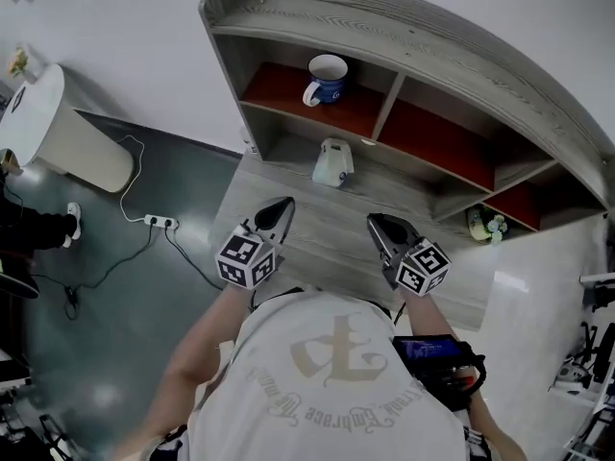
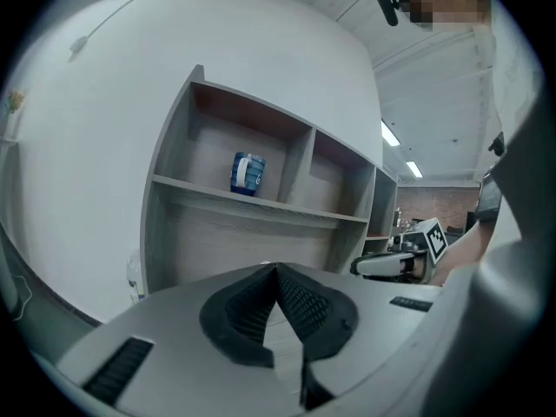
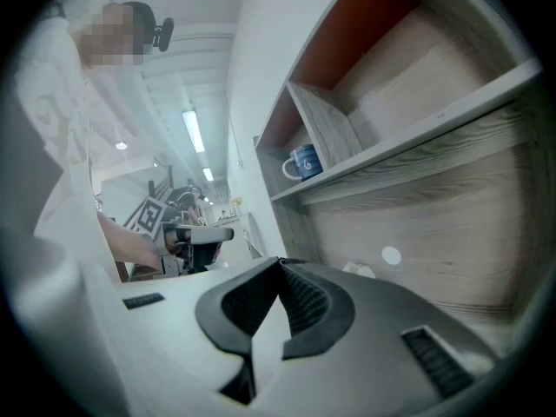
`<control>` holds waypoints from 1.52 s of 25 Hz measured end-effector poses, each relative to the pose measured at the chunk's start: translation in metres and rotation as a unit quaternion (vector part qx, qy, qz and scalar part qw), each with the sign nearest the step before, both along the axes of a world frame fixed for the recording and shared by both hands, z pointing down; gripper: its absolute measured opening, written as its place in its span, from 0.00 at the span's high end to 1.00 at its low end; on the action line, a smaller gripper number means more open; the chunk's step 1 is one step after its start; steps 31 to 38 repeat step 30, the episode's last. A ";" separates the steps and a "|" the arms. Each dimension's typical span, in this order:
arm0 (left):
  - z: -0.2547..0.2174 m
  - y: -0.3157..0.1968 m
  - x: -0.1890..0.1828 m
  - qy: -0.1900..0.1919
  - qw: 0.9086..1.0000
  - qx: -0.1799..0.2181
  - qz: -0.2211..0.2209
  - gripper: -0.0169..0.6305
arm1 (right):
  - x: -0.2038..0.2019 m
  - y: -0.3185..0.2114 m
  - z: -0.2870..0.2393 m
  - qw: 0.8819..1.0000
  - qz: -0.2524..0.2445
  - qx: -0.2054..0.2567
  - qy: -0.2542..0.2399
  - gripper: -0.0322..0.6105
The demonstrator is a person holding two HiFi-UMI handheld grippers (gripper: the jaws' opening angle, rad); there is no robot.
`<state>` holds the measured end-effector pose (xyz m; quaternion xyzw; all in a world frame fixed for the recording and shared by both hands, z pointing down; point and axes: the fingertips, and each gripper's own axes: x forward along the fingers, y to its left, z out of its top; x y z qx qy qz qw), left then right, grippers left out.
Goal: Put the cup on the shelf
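Though upright, cup point(image 1: 327, 80) handle leftward

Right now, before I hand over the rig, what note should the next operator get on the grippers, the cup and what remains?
Left hand-held gripper: shut, empty, held back from the shelf.
Right hand-held gripper: shut, empty, level with the left one.
Blue cup: upright in the upper left compartment, clear of both grippers.
Done: the cup stands on the shelf.
Left: apparently nothing. A white object lies on the lower board; I cannot tell whether it is another cup.
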<state>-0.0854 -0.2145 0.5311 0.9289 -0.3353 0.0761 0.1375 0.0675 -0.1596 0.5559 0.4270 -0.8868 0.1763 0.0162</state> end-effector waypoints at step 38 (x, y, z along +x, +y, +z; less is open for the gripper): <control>0.050 0.050 -0.001 -0.016 0.999 -0.043 0.013 0.97 | -0.009 0.022 0.002 1.000 0.004 -0.002 0.002 0.95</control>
